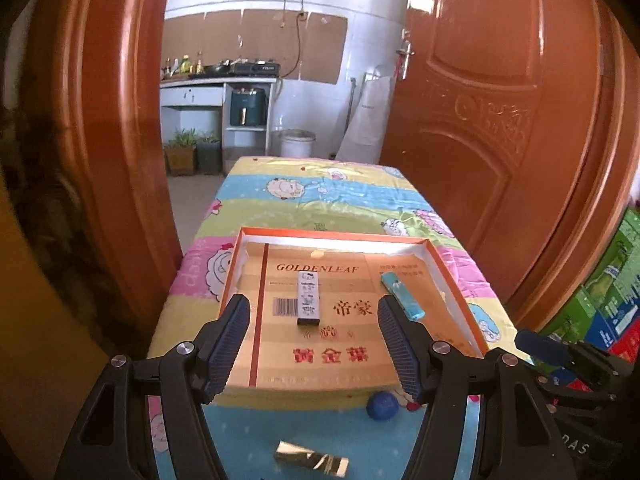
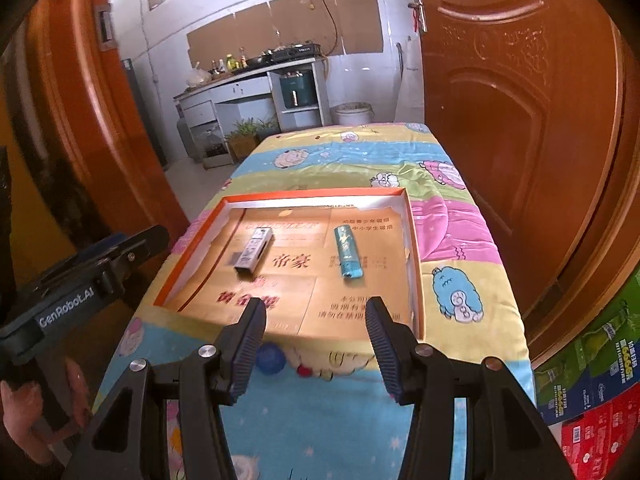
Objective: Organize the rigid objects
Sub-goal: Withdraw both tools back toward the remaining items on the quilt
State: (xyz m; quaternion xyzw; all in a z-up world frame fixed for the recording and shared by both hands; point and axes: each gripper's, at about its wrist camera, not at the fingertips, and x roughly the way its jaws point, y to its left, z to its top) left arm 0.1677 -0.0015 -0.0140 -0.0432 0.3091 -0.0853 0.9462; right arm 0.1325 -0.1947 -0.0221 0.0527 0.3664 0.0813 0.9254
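My left gripper (image 1: 314, 308) is a black plastic frame with two angled arms, triangular cut-outs near its base and round silver screw heads at the joints, and its fingers (image 1: 230, 340) are faced with dark blue ribbed rubber pads. My right gripper (image 2: 316, 312) is built the same way: black arms, silver screws, and ribbed blue-black fingers (image 2: 250, 344). Seen from the right wrist camera, the side of my left gripper's dark body carries white lettering reading "GenRobot.AI", and my hand (image 2: 24, 412) is wrapped around its handle.

Glossy wooden door (image 1: 500, 120), printed cloth table cover (image 1: 320, 196), cardboard tray (image 1: 332, 236).
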